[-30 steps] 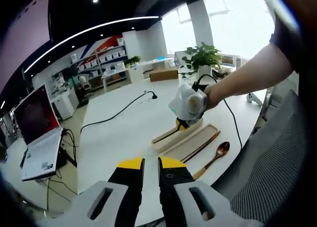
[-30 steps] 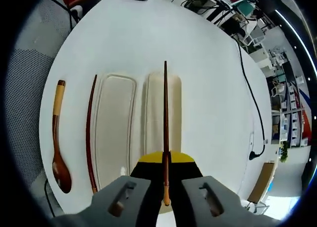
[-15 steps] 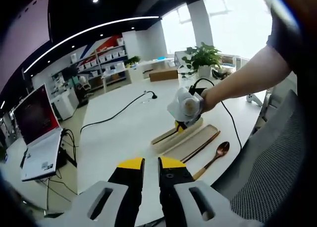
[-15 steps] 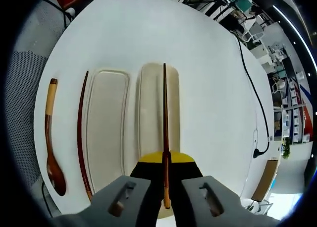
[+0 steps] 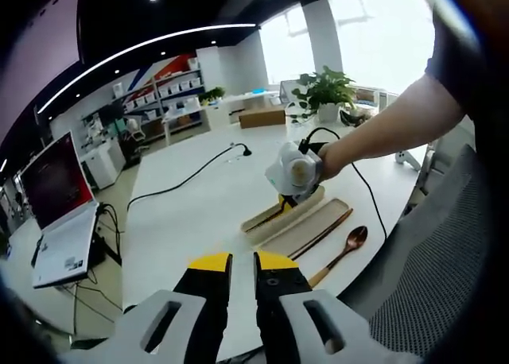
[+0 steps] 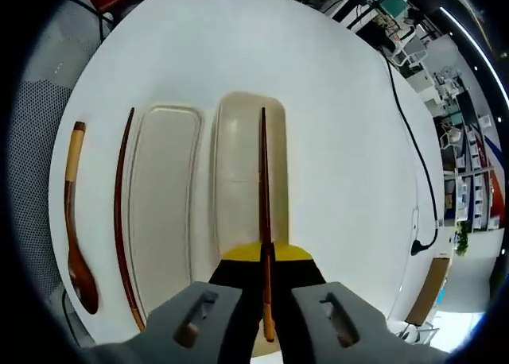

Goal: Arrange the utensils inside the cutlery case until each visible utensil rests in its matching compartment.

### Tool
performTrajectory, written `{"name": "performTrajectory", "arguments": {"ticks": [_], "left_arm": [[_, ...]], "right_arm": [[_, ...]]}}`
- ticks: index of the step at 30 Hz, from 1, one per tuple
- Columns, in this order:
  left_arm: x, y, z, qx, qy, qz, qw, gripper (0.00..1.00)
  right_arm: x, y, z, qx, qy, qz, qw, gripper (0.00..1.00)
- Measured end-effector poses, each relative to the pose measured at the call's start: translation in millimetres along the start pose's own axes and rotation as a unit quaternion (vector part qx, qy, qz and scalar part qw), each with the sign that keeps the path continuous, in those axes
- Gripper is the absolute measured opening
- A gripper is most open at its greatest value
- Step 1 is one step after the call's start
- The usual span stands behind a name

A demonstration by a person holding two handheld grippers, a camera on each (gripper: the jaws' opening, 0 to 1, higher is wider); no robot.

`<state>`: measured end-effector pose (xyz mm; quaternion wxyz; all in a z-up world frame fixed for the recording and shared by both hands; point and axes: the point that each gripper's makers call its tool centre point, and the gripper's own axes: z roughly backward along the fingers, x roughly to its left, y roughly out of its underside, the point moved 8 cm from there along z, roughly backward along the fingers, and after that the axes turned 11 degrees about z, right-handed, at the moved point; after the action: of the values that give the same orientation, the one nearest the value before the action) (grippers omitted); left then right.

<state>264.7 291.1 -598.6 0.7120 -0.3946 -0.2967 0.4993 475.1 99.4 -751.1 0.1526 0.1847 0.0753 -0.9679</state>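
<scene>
We are holding one slender dark-red wooden chopstick (image 6: 263,197) in the right gripper (image 6: 265,284), whose yellow-tipped jaws are closing on its lower end while the shaft is pointing out over the narrower cream tray of the open cutlery case (image 6: 242,173). We cannot tell whether the tip is touching that tray or hanging just above it. The wider cream tray (image 6: 163,197) is lying just beside it, bare.

As we judge it, the task is only beginning: nothing is resting in either tray, and the held chopstick is not yet released. Left to place are this chopstick, a second dark-red chopstick (image 6: 122,213) lying on the round white table (image 6: 334,141) along the wider tray's outer edge, and a brown wooden spoon with a pale handle (image 6: 73,221) lying further out, near the table's rim.

Counting, we are seeing two chopsticks, one spoon and two trays.

In the left gripper view, the left gripper (image 5: 242,262) is hovering well apart from the case, its jaws nearly together and gripping nothing.
</scene>
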Motion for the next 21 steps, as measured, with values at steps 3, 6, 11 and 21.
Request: {"name": "performTrajectory", "arguments": {"ticks": [3, 6, 11, 21], "left_arm": [[-2.1, -0.4, -0.2, 0.002, 0.0, 0.0, 1.0, 0.11], [-2.9, -0.7, -0.4, 0.002, 0.001, 0.0, 1.0, 0.11], [-4.1, -0.9, -0.2, 0.003, 0.001, 0.0, 1.0, 0.11], [-6.3, -1.8, -0.5, 0.005, 0.003, -0.002, 1.0, 0.11]], "right_arm": [[-0.8, -0.1, -0.3, -0.002, 0.002, 0.001, 1.0, 0.0], [-1.1, -0.1, -0.6, -0.003, 0.003, -0.001, 1.0, 0.0], [-1.9, 0.0, -1.8, -0.005, 0.007, -0.001, 1.0, 0.0], [-1.6, 3.2, 2.9, -0.026, 0.001, -0.001, 0.9997, 0.0]]}}
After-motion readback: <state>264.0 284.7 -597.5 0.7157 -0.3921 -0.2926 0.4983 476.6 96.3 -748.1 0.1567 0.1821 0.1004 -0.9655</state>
